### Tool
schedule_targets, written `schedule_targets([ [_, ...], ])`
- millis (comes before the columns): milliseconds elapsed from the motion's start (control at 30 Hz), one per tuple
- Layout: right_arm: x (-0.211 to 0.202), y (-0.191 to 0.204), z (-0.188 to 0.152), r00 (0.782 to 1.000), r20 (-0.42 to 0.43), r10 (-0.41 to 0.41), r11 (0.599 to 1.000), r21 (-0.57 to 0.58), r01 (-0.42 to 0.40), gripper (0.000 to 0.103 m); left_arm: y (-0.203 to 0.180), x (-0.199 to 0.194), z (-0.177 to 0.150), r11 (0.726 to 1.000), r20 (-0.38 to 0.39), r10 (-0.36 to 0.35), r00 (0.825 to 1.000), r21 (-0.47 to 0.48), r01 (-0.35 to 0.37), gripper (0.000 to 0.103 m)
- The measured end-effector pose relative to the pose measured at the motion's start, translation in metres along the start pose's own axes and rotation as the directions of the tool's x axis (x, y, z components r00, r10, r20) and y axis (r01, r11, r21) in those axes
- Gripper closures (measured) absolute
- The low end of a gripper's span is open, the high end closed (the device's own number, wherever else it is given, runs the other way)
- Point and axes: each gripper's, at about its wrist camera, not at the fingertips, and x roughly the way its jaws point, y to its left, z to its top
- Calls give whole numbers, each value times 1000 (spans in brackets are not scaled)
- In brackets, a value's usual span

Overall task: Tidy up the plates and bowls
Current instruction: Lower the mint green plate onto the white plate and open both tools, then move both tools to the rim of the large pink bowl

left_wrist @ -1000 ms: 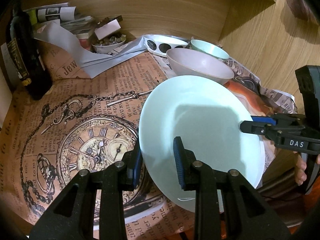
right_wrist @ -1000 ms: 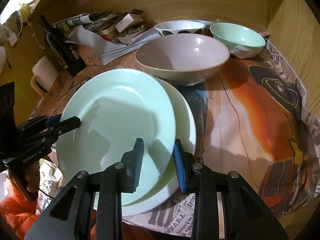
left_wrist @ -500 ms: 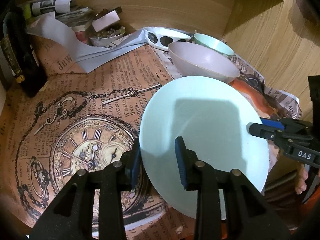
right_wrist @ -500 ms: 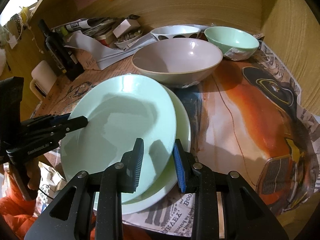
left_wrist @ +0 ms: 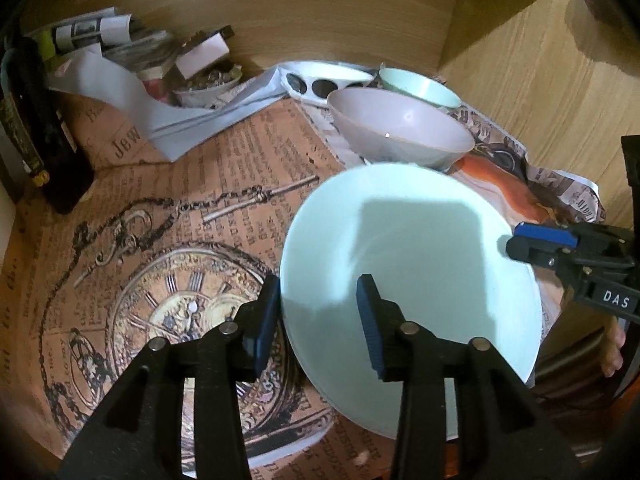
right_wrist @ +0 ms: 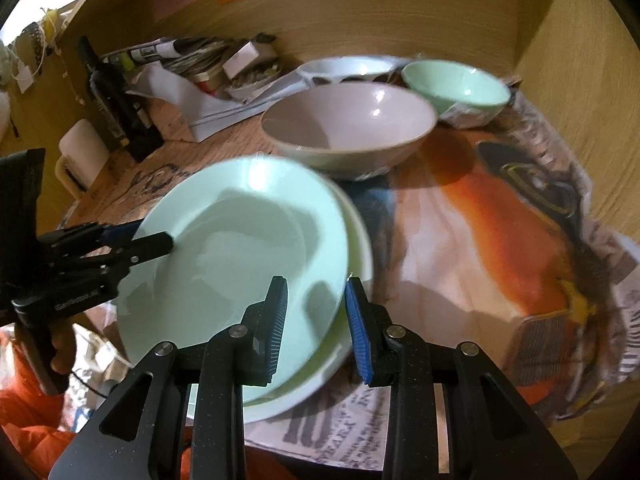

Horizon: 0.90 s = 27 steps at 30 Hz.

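A mint green plate [right_wrist: 240,248] sits tilted over a cream plate [right_wrist: 358,240] on the paper-covered table. My left gripper [left_wrist: 318,316] straddles its left rim. Its jaws are opening, with the rim between the pads and a gap showing beside it. My right gripper [right_wrist: 314,316] is shut on the plate's right rim, and in the left wrist view its fingertips [left_wrist: 520,246] pinch that edge. Behind the plates stand a pinkish grey bowl [right_wrist: 348,128], a mint bowl [right_wrist: 456,84] and a white spotted bowl [left_wrist: 320,80].
A dark bottle [left_wrist: 24,120] stands at the far left, with a white mug [right_wrist: 80,152] near it. Folded papers [left_wrist: 120,40] and a small filled dish [left_wrist: 208,84] crowd the back left corner. Wooden walls close in behind and to the right.
My left gripper's jaws have spread wider around the green plate's rim. The plate now looks blurred at its edges. The right gripper keeps the same grip.
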Motion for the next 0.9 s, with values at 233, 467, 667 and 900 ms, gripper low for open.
schedule_targets([
  [233,-22,-7,9,996,83,-33,999,9,32,71,2,-28,16,1000,100,-5,995,8,4,50],
  [467,-36,-15,26,983,176,-57,998,47,49,59,9,-48,43,1000,196,19,980,-2,-19,37],
  [667,-43,-24,41,964,254,-80,995,86,60,45,16,-44,70,1000,205,-9,979,-17,13,30],
  [900,-32,-30,59,954,280,-106,992,97,82,40,16,-12,100,999,148,-43,988,-4,44,26],
])
